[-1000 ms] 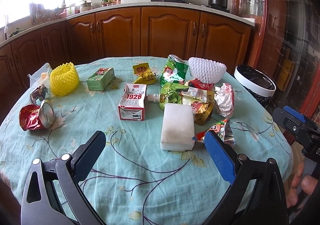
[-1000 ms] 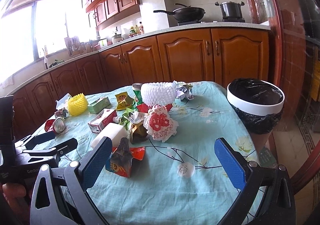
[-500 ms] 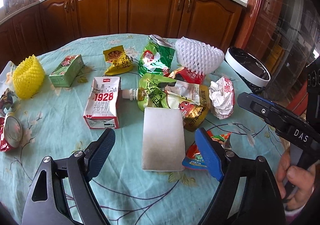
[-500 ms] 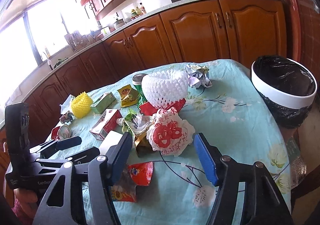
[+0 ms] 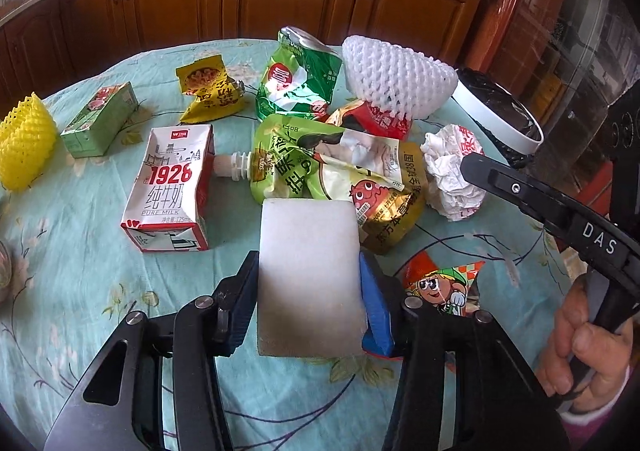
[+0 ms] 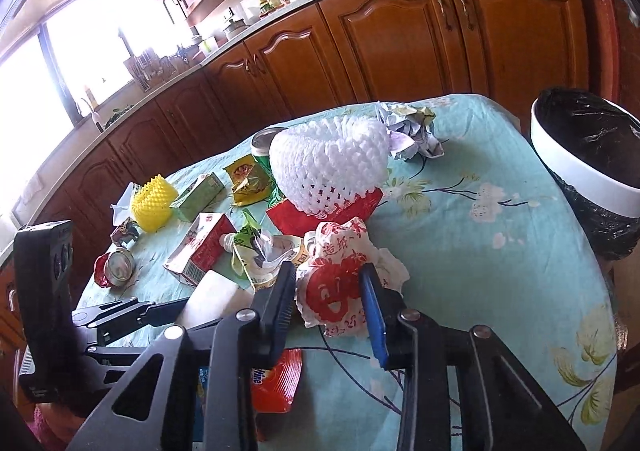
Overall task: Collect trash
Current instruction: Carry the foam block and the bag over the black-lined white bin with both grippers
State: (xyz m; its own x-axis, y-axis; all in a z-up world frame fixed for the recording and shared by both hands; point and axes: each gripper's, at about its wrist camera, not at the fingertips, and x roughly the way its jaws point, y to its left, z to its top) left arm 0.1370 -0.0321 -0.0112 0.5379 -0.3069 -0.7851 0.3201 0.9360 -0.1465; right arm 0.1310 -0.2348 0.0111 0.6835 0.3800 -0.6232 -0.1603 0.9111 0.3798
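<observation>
My left gripper [image 5: 308, 283] is shut on a white foam block [image 5: 308, 259] that lies on the table. My right gripper [image 6: 328, 291] is shut on a crumpled white paper wrapper with red print [image 6: 344, 283]; the same wrapper shows in the left wrist view [image 5: 452, 179]. Other trash on the table: a 1926 milk carton [image 5: 168, 187], a green spouted pouch [image 5: 320, 167], a green chip bag [image 5: 300, 79], a white foam net [image 5: 396, 79], a yellow packet [image 5: 208, 91] and a cartoon wrapper [image 5: 444, 283].
A white bin with a black liner [image 6: 588, 167] stands off the table's right edge. A yellow foam net [image 5: 24, 139], a green carton [image 5: 100, 119], a crushed can [image 6: 116, 267] and crumpled paper [image 6: 412, 131] lie on the teal tablecloth [image 6: 480, 251]. Wooden cabinets stand behind.
Both grippers moved forward and down and closed: the left onto the white foam block, the right onto the crumpled paper wrapper.
</observation>
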